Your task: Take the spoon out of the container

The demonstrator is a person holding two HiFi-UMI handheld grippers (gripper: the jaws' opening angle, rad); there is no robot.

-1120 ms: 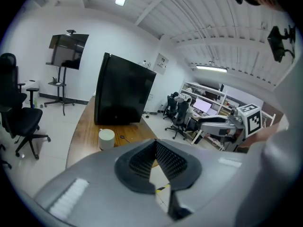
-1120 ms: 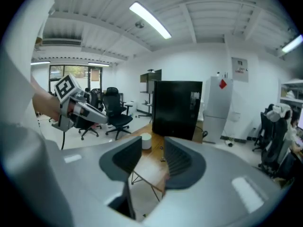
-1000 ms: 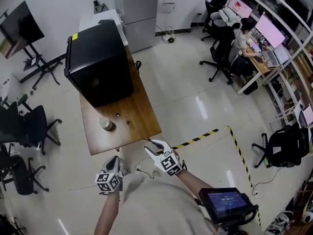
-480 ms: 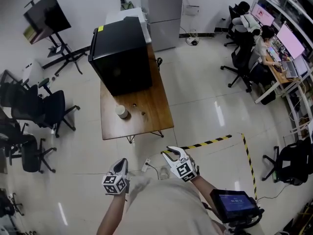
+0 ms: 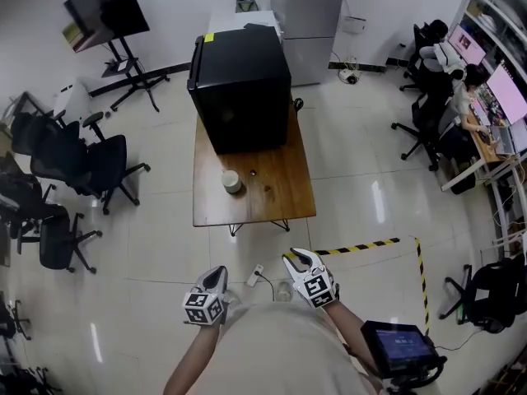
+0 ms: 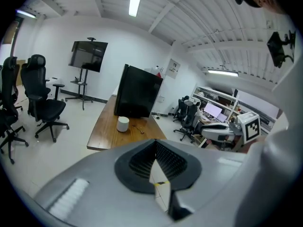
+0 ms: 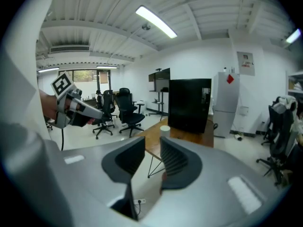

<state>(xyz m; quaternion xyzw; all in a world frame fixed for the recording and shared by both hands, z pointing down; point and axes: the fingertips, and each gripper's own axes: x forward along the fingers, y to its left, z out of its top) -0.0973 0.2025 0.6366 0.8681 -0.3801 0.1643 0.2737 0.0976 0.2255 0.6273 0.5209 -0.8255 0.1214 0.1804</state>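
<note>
Task was judged not begun. Container stood on tabletop at twelve o'clock, well apart from both grippers; spoon was not discernible. Left hand-held gripper was clenched, empty; right hand-held gripper stood part released, jaws lately closing, nothing between.

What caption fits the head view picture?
Looking down at a wooden table bearing a white container and a big black box.

Nothing can be read: the small screen and the wall poster show only blurred marks.
</note>
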